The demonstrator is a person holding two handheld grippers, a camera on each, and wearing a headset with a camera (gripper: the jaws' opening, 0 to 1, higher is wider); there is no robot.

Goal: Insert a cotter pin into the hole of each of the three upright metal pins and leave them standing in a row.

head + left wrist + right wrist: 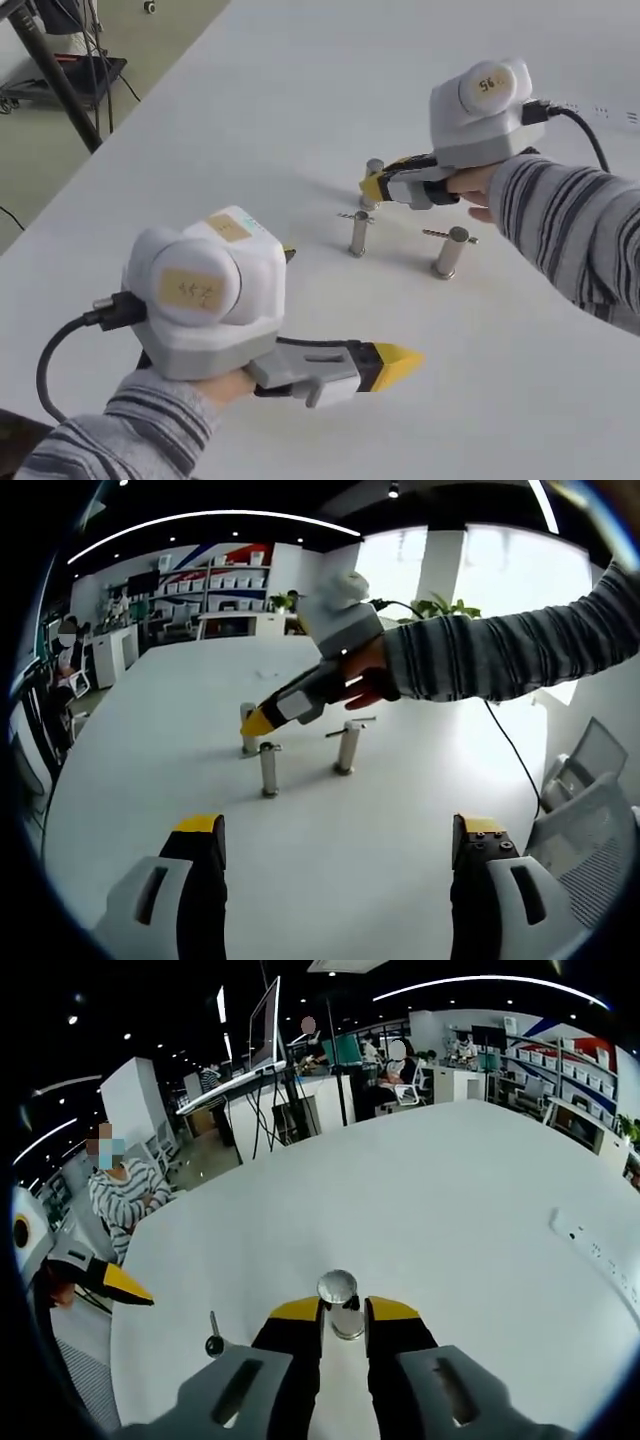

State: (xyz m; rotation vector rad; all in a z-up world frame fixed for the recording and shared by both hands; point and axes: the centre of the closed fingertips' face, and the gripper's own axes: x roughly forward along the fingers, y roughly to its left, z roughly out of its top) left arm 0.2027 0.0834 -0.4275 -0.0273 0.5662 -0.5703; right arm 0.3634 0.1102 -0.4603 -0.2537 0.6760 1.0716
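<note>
upright silver metal pin (338,1295): on the white table (300,100), pinched in your right gripper's (343,1312) yellow-tipped jaws | second silver pin (359,238), third silver pin (448,258): upright nearby, a thin cotter pin (350,214) through each | your left gripper (340,825): jaws wide, empty, well apart

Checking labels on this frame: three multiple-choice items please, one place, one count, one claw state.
1. The right claw is at: A a shelf; B the farthest upright silver metal pin; C a power strip.
2. Upright metal pins: A one; B two; C three.
3. The left claw is: A open, empty; B shut on a pin; C shut on a cotter pin.
B: its jaws flank that pin. C: three stand on the white table. A: its jaws stand wide apart.
</note>
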